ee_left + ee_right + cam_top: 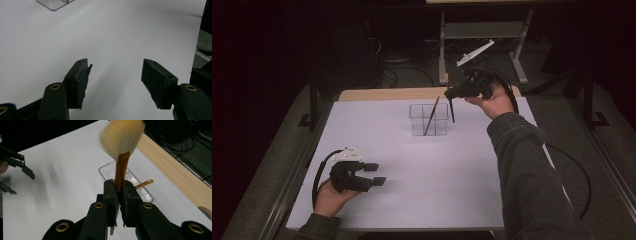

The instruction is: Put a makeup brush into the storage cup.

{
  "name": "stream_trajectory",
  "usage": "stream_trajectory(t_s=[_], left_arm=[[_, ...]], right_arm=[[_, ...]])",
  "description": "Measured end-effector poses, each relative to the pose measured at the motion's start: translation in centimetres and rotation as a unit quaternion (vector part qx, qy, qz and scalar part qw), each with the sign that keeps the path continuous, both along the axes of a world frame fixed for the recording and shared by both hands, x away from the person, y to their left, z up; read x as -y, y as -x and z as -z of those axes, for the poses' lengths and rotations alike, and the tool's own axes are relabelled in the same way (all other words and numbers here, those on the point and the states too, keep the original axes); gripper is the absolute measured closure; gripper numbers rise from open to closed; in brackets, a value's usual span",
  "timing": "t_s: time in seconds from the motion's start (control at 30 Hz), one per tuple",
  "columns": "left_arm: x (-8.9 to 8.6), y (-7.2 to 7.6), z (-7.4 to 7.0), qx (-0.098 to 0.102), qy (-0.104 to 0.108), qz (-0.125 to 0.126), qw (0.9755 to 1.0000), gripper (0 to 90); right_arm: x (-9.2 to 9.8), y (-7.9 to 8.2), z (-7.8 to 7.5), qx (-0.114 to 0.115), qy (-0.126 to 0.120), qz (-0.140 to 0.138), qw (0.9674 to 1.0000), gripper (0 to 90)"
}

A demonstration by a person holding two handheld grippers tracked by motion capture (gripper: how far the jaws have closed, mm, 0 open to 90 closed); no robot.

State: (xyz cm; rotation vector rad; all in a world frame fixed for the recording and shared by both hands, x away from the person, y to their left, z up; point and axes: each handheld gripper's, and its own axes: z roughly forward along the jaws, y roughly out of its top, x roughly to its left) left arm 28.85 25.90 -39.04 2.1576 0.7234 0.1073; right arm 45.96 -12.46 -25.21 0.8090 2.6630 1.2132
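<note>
**A:** What's being held at this point? In the right gripper view a fan-shaped makeup brush with cream bristles and an orange-gold handle point(121, 157) is seen clamped at its handle between the jaws of the right gripper point(120, 192), which are closed tight on it.

**B:** Yep, same read. From the high view, the right gripper point(453, 93) is found at about 1 o'clock on the white table sheet point(412, 200), just past the clear plastic divided organizer box point(428, 120). The brush's dark lower handle point(452, 111) is seen hanging down from the jaws, so its long axis can be taken as nearly upright, bristles up, tail end down.

**A:** And the box relative to the tail end?

**B:** It's placed just to the 9 o'clock side of the hanging tip, slightly nearer the person. A thin dark stick with a tan end point(431, 116) is already leaned inside it. So the drop is judged to depend on the tip being shifted toward 9 o'clock over an open compartment before anything is lowered. Which compartment can't be told.

**A:** Left side?

**B:** The left gripper point(375, 175) is parked at 7 o'clock, well apart from the box. Its jaws are held partly open in the left gripper view, with nothing between the pads point(78, 82). The right hand is clearly the nearer one.
</note>
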Motion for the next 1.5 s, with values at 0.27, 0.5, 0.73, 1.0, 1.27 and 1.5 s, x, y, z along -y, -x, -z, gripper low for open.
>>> stream_trajectory(t_s=[0.27,0.5,0.73,1.0,1.27,1.5], left_arm=[[0.1,0.1,-0.1,-0.001,0.003,-0.001,1.0000,36.8],[0.1,0.1,-0.1,0.002,0.005,-0.002,1.0000,36.0],[0.0,0.1,-0.1,0.005,0.011,-0.004,0.9999,36.0],[-0.2,0.1,-0.2,0.005,0.010,-0.003,0.9999,35.6],[-0.1,0.1,-0.2,0.005,0.007,0.000,1.0000,35.3],[-0.2,0.0,-0.1,0.006,0.007,0.000,1.0000,35.2]], right_arm=[[-0.4,-1.2,-0.4,0.001,-0.002,0.010,0.9999,82.6],[-0.8,-2.0,-0.7,-0.001,-0.006,0.015,0.9999,82.6],[-1.1,-2.6,-1.2,0.004,-0.009,0.021,0.9997,82.6],[-1.3,-3.3,-1.4,0.009,-0.003,0.032,0.9995,82.6],[-1.5,-3.8,-1.0,0.004,-0.005,0.042,0.9991,82.6],[-1.8,-4.2,-0.6,0.002,-0.004,0.049,0.9988,82.6]])
